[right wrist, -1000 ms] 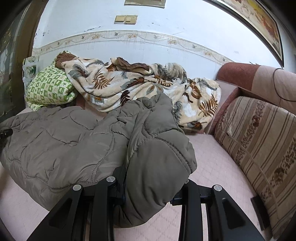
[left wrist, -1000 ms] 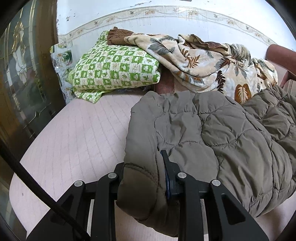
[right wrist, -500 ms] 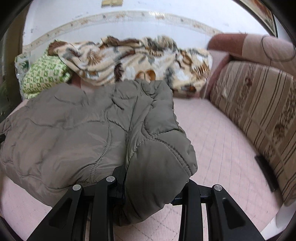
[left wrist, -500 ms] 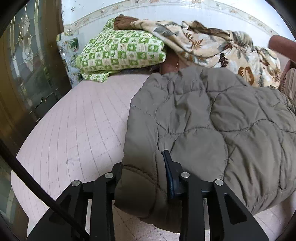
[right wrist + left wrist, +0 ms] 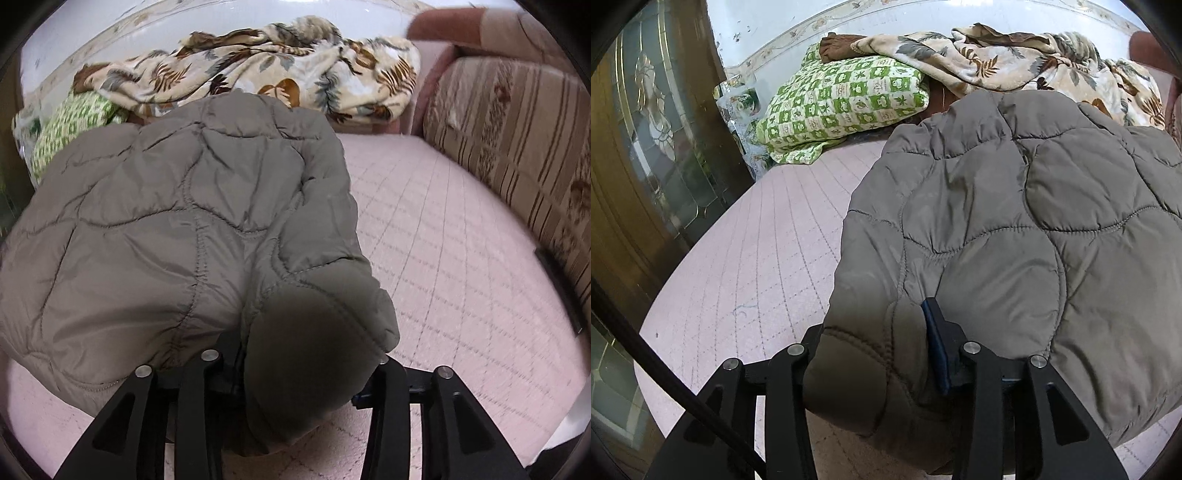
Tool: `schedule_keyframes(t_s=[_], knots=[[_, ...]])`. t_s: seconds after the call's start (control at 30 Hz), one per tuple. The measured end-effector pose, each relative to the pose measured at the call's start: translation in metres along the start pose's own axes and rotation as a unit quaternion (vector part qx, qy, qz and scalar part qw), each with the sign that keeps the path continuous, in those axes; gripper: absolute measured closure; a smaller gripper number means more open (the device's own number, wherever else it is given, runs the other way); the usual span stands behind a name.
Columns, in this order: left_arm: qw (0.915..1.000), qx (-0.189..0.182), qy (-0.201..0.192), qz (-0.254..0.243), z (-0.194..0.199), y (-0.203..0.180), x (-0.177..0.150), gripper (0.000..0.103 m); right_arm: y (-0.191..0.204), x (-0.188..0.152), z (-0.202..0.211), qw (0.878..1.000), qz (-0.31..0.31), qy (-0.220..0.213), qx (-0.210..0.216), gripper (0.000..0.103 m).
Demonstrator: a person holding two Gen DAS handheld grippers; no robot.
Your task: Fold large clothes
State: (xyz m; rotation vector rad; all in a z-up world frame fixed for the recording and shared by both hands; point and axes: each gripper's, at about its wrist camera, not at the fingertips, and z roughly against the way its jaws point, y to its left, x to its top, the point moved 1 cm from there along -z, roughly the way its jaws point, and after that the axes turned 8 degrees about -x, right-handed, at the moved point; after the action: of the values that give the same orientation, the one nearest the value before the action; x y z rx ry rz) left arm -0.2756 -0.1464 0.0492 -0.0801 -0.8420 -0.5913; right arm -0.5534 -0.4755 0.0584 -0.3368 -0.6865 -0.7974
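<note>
Since a second ago both claws have carried the quilted jacket forward, so it now covers more of the leaf-print blanket beyond. The left claw is clamped on a padded edge that bulges between its fingers and hides the left finger's tip. The right claw grips another thick fold, its fingertips buried in fabric. Ahead of the left claw lies a green checked pillow, on the pink quilted bed.

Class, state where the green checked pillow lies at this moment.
In the left wrist view, the green checked pillow lies at the upper left on the pink quilted mattress, under the leaf-print blanket and behind the grey quilted jacket.
</note>
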Motion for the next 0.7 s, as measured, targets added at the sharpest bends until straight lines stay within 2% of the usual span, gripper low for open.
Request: schedule_keyframes(t_s=[0.1, 0.2, 0.43, 0.57, 0.7], knots=[[1.0, -0.001, -0.002, 0.0, 0.0, 0.0, -0.002, 0.062, -0.017, -0.005, -0.001, 0.998, -0.052, 0.013, 0.028, 0.046], [0.9999, -0.006, -0.003, 0.008, 0.001, 0.003, -0.003, 0.061, -0.025, -0.009, 0.005, 0.996, -0.08, 0.022, 0.046, 0.043], [0.9991, -0.017, -0.007, 0.038, 0.001, 0.012, -0.002, 0.053, -0.026, -0.015, 0.041, 0.996, -0.084, 0.003, 0.036, 0.042], [0.9987, -0.02, -0.008, 0.047, 0.001, 0.015, -0.001, 0.05, -0.026, -0.015, 0.057, 0.996, -0.081, -0.023, 0.009, 0.041], [0.9986, -0.021, -0.01, 0.048, 0.001, 0.016, -0.002, 0.047, -0.02, -0.007, 0.087, 0.992, -0.07, -0.099, -0.035, 0.041]])
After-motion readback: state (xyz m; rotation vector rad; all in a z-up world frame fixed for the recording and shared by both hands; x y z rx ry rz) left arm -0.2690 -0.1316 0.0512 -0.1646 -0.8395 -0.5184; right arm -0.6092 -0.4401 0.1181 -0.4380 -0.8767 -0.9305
